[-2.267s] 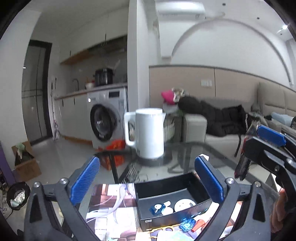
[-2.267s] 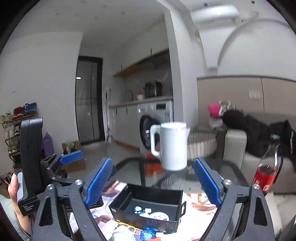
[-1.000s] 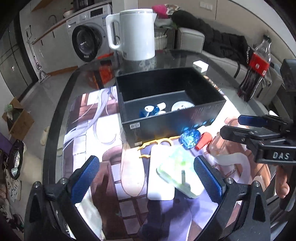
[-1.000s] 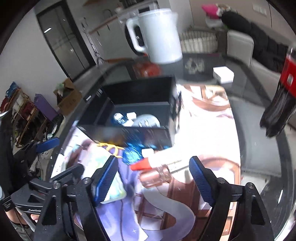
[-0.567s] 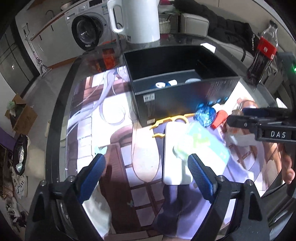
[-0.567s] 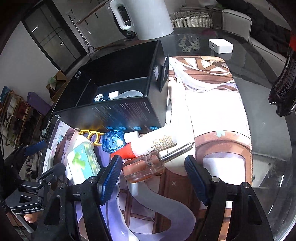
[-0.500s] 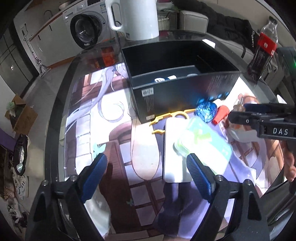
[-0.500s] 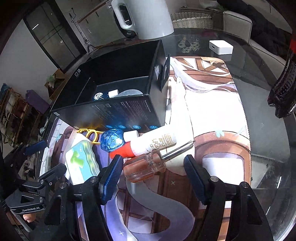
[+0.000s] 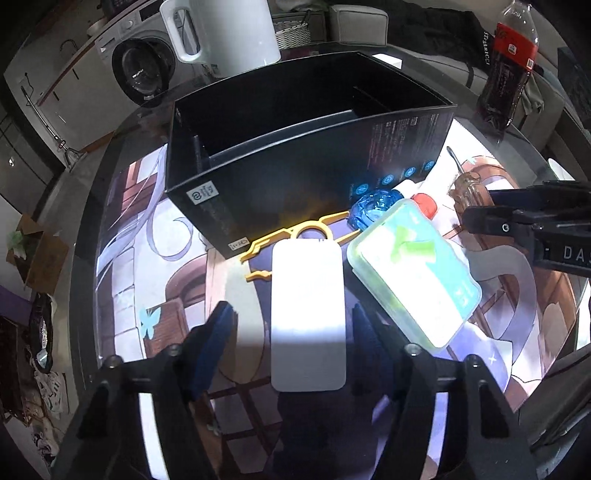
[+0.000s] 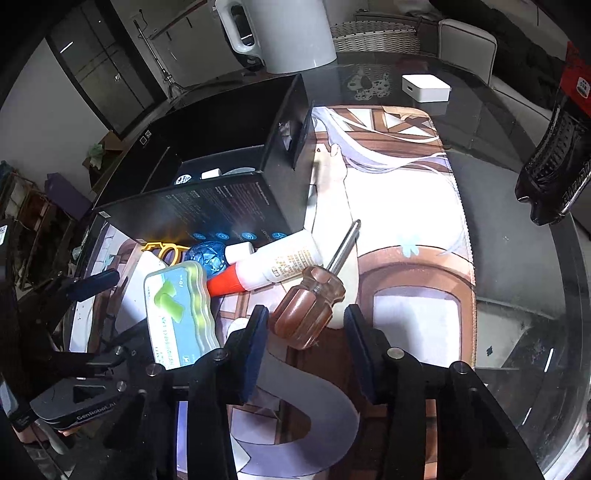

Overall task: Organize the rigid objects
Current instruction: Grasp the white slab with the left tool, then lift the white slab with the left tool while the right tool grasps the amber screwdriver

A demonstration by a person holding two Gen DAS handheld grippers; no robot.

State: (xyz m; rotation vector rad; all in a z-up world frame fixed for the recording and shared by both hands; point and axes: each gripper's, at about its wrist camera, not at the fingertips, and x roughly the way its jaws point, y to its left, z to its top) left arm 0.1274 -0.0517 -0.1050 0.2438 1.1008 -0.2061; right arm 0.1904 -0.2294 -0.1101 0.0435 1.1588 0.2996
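A black box (image 9: pixel 295 147) stands on a printed mat with small items inside (image 10: pixel 210 173). In front of it lie a white flat case (image 9: pixel 306 317), a green lidded box (image 9: pixel 413 273), a yellow plastic piece (image 9: pixel 291 232), a blue faceted object (image 9: pixel 373 206), a white tube with a red cap (image 10: pixel 273 266) and a brown-handled screwdriver (image 10: pixel 310 306). My left gripper (image 9: pixel 291 332) is open, its fingers either side of the white case. My right gripper (image 10: pixel 304 332) is open, its fingers either side of the screwdriver handle.
A white kettle (image 9: pixel 229 33) stands behind the box. A cola bottle (image 9: pixel 506 62) stands at the right of the glass table (image 10: pixel 517 258). A small white adapter (image 10: pixel 424 86) lies beyond the mat. The table edge curves close on the left.
Both grippers have tilted down from room level and dropped toward the mat. The left one now straddles the white case; the right one straddles the screwdriver handle. Nothing is held.
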